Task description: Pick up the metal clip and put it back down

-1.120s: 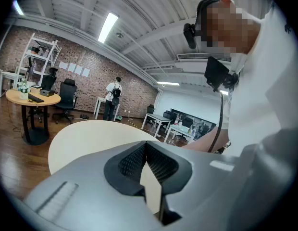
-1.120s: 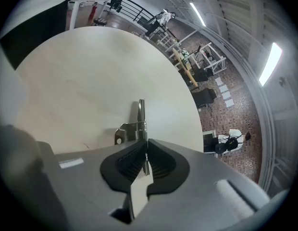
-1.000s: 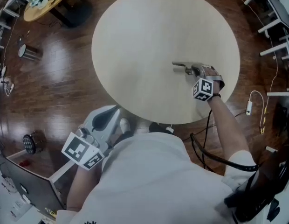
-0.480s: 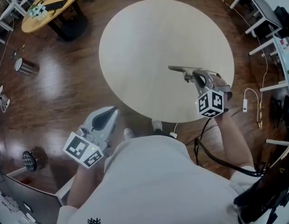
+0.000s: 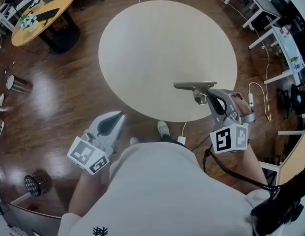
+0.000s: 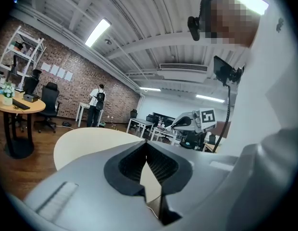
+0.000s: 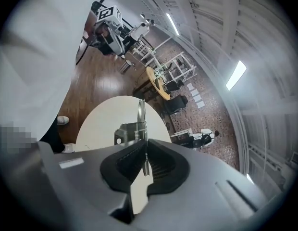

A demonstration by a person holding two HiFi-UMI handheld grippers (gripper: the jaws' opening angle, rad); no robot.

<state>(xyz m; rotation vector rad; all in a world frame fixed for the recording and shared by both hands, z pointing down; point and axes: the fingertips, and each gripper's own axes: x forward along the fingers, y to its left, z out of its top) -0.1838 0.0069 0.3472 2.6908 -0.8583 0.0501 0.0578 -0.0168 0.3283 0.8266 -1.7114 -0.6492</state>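
Observation:
The metal clip (image 5: 195, 87) is a flat silver spring clamp. My right gripper (image 5: 207, 96) is shut on it and holds it in the air over the near right edge of the round table (image 5: 162, 48). Seen from the right gripper view, the clip (image 7: 140, 124) stands on edge, its handle pinched between the jaws of the right gripper (image 7: 145, 163) and its long blade pointing away over the table (image 7: 108, 119). My left gripper (image 5: 113, 123) hangs low at the person's left side, off the table. Its jaws (image 6: 147, 155) are shut with nothing between them.
Dark wooden floor surrounds the table. A yellow round table (image 5: 37, 14) with things on it stands at the far left. White desks (image 5: 270, 14) and cables (image 5: 264, 107) lie to the right. A person (image 6: 97, 105) stands far off by a brick wall.
My right gripper has lifted the clip up and drawn it back toward the person, from the tabletop to above the table's near edge. The left gripper has barely moved.

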